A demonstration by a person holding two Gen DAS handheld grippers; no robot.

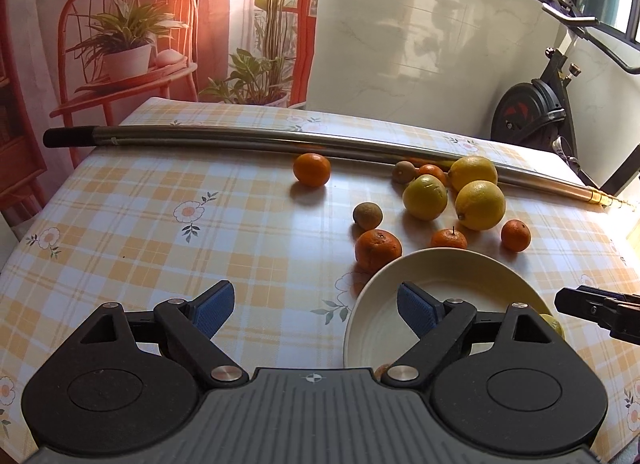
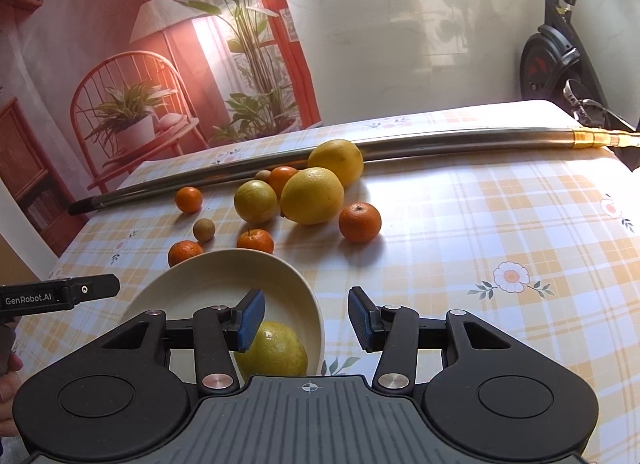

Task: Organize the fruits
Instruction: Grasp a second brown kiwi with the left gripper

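Note:
A cream bowl sits on the checked tablecloth and holds one yellow-green citrus. Beyond it lie loose fruits: three lemons, several mandarins and two small brown kiwis. My left gripper is open, its right finger over the bowl's left rim, nothing between the pads. My right gripper is open too, its left finger above the bowl, empty. In the left wrist view the right gripper's tip shows at the right edge.
A long metal pole lies across the far side of the table, just behind the fruits. An exercise bike stands beyond the table's far right corner. A printed backdrop hangs behind. A hand shows at the left edge.

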